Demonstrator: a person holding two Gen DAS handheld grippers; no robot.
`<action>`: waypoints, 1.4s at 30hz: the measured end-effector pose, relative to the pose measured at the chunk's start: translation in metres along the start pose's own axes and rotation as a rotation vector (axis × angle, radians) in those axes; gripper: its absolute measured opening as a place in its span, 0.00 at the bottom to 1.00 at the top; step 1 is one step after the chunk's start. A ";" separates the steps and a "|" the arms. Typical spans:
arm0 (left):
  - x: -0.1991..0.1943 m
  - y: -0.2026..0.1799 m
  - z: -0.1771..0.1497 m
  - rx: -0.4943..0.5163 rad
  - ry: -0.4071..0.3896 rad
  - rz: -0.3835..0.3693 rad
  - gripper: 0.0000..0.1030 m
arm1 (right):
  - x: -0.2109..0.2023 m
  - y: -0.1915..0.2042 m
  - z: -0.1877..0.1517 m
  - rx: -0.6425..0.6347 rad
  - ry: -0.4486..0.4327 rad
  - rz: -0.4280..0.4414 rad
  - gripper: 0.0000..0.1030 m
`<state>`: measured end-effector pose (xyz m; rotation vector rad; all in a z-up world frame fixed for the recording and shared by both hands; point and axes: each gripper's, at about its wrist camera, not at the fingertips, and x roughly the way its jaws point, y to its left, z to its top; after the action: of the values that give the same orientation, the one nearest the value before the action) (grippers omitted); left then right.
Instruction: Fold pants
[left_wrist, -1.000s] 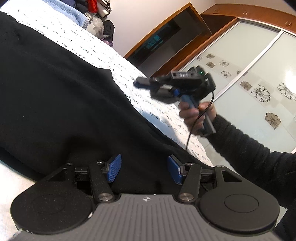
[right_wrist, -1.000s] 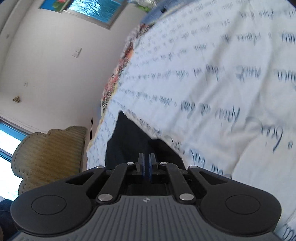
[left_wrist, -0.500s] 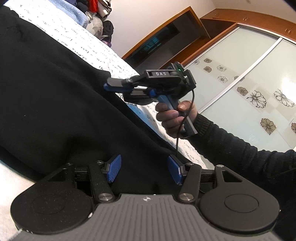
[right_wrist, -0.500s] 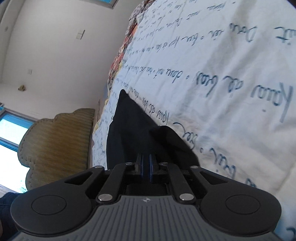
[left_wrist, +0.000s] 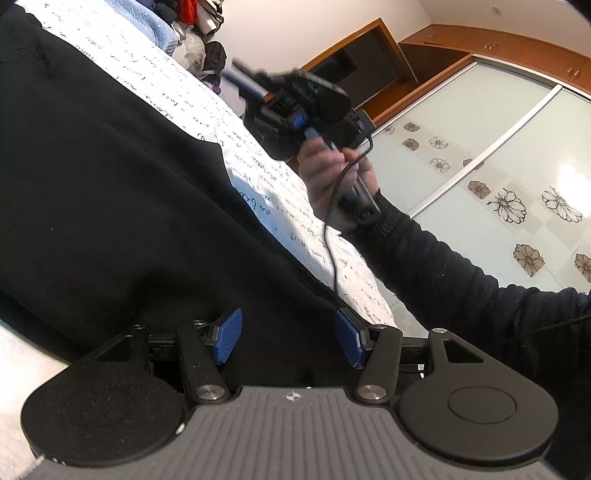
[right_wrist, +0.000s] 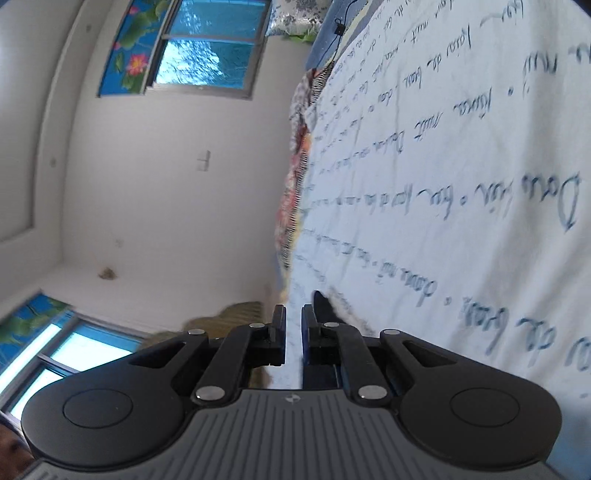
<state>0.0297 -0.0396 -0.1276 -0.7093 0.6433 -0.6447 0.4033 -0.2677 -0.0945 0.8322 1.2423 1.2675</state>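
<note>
Black pants (left_wrist: 110, 192) lie spread across a bed (left_wrist: 280, 206) covered in a script-printed sheet, the left gripper (left_wrist: 288, 336) low over their near edge, jaws standing wide with the cloth under them but not pinched. Above the sheet, a hand (left_wrist: 332, 177) in a dark sleeve (left_wrist: 461, 288) holds the right gripper (right_wrist: 293, 332) aloft, tilted, its jaws just parting to a narrow, empty gap.
</note>
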 end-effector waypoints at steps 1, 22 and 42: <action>-0.001 0.001 0.000 -0.003 -0.001 -0.003 0.59 | 0.000 0.000 -0.005 -0.015 0.039 -0.044 0.17; -0.002 0.004 0.001 -0.015 -0.003 -0.015 0.59 | 0.044 -0.009 -0.056 -0.124 0.269 -0.093 0.07; -0.002 0.006 0.002 -0.033 -0.011 -0.031 0.59 | 0.000 -0.001 -0.026 -0.107 0.255 -0.375 0.16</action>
<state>0.0316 -0.0340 -0.1309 -0.7540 0.6350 -0.6595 0.3781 -0.2727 -0.1008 0.3435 1.4396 1.1428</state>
